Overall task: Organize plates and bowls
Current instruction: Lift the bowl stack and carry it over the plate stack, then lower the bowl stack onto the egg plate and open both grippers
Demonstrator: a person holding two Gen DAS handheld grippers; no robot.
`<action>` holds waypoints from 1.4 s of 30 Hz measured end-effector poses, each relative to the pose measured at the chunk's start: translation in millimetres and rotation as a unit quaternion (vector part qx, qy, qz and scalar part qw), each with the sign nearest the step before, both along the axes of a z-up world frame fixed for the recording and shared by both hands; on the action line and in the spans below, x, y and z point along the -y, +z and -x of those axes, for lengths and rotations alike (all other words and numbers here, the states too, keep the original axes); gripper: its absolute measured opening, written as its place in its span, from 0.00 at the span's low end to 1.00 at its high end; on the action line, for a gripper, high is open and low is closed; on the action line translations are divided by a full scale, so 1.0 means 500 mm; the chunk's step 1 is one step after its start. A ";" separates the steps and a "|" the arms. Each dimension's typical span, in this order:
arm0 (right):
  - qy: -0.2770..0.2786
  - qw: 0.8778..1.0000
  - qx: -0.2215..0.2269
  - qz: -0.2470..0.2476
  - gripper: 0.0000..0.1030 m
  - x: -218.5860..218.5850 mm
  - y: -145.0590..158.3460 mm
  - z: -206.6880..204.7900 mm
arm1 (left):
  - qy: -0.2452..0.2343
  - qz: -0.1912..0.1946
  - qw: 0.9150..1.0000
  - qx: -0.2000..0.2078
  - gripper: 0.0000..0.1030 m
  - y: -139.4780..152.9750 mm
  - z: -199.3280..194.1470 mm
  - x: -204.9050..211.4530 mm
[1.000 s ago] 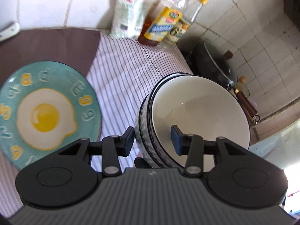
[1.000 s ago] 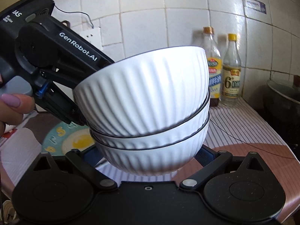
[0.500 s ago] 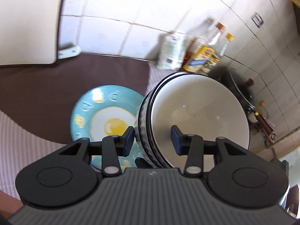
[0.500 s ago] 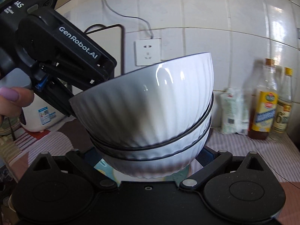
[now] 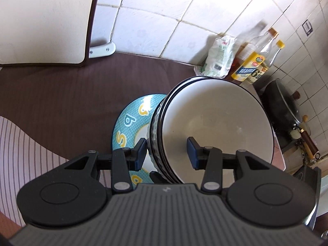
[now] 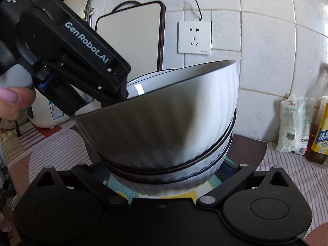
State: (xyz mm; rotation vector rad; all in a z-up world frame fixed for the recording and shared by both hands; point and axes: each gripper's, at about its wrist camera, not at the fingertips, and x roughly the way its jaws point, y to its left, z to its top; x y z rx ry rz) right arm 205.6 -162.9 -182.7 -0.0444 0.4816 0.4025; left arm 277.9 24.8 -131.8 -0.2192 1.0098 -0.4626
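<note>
a stack of three ribbed white bowls (image 6: 164, 127) with dark rims hangs tilted over a teal fried-egg plate (image 5: 131, 121) on the brown mat (image 5: 61, 102). the left gripper (image 5: 167, 153) pinches the stack's near-left rims; the right gripper (image 6: 164, 176) cradles the lowest bowl, pads hidden. glazed ceramic: heavy, slippery, breakable, best gripped at rim and base.

The left gripper (image 5: 167, 152) points down at a slant, and its two blue pads pinch the near wall of the stack of bowls (image 5: 215, 127), one pad outside and one inside. The right gripper (image 6: 167, 170) sits low and hugs the bottom bowl from both sides. A fingertip (image 6: 9, 95) rests on the left gripper's handle.
</note>
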 end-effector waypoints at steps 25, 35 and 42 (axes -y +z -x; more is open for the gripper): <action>-0.036 0.997 -0.073 -0.013 0.99 -0.001 -0.087 -0.024 | 0.008 -0.013 1.000 -0.025 0.42 -0.087 -0.019 0.030; -0.085 0.988 -0.131 -0.002 0.99 -0.013 -0.029 0.000 | 0.064 -0.033 0.996 -0.051 0.49 -0.080 -0.020 0.016; -0.096 0.988 -0.121 0.011 0.99 0.002 0.032 0.088 | 0.095 -0.023 0.995 -0.034 0.51 -0.009 0.049 -0.004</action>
